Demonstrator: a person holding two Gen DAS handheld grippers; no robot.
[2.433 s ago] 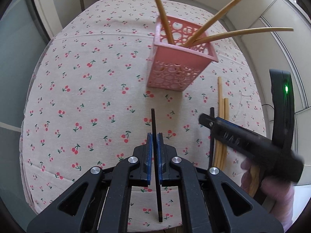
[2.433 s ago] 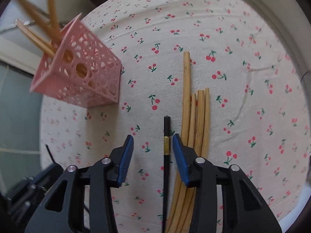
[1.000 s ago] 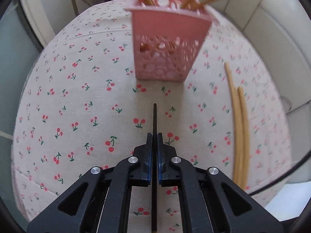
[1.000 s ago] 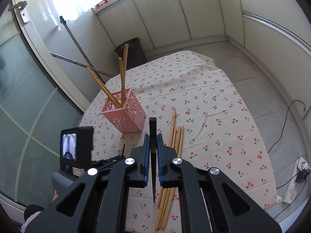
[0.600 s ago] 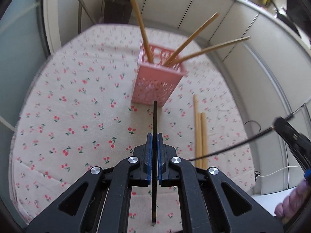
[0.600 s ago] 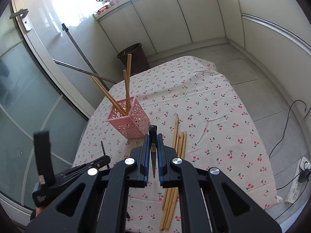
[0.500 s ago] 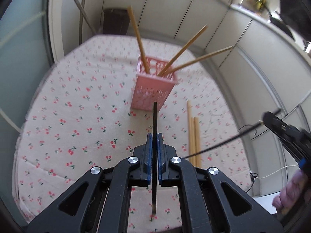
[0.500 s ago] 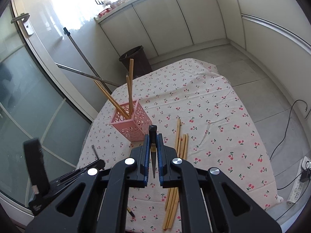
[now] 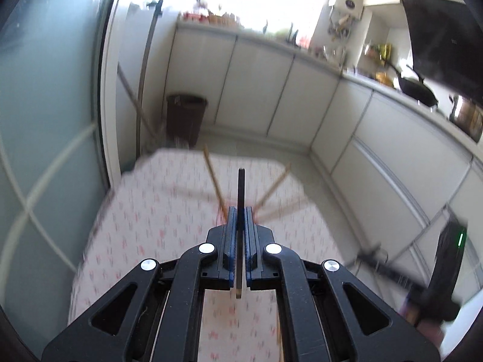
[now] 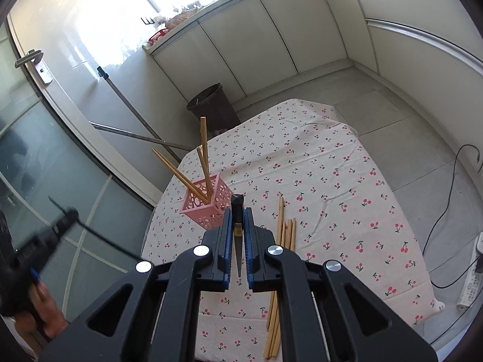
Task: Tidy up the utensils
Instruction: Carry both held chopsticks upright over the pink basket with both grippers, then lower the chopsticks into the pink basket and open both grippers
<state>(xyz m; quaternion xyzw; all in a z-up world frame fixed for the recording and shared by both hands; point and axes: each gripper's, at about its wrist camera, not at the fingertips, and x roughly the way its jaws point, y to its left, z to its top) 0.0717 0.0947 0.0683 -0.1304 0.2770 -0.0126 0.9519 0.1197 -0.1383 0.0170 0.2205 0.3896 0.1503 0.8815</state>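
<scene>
My left gripper (image 9: 240, 220) is shut on a black chopstick (image 9: 240, 187), held high above the table. My right gripper (image 10: 237, 220) is shut on a second black chopstick (image 10: 237, 203), also high up. A pink perforated basket (image 10: 208, 208) stands on the cherry-print tablecloth (image 10: 317, 181) with three wooden chopsticks (image 10: 204, 157) leaning in it. In the left wrist view the basket is hidden behind the fingers and only its wooden chopsticks (image 9: 212, 178) show, blurred. Several wooden chopsticks (image 10: 282, 247) lie on the cloth right of the basket. The left gripper also shows in the right wrist view (image 10: 63, 220).
A dark bin (image 10: 211, 105) stands on the floor beyond the table. A mop pole (image 10: 129, 102) leans by the glass door. White cabinets (image 10: 256, 39) line the walls. A cable and power strip (image 10: 471, 283) lie on the floor at right.
Both grippers have risen further from the table with their black chopsticks. The left view has tilted up toward the room and blurred. The basket now looks smaller.
</scene>
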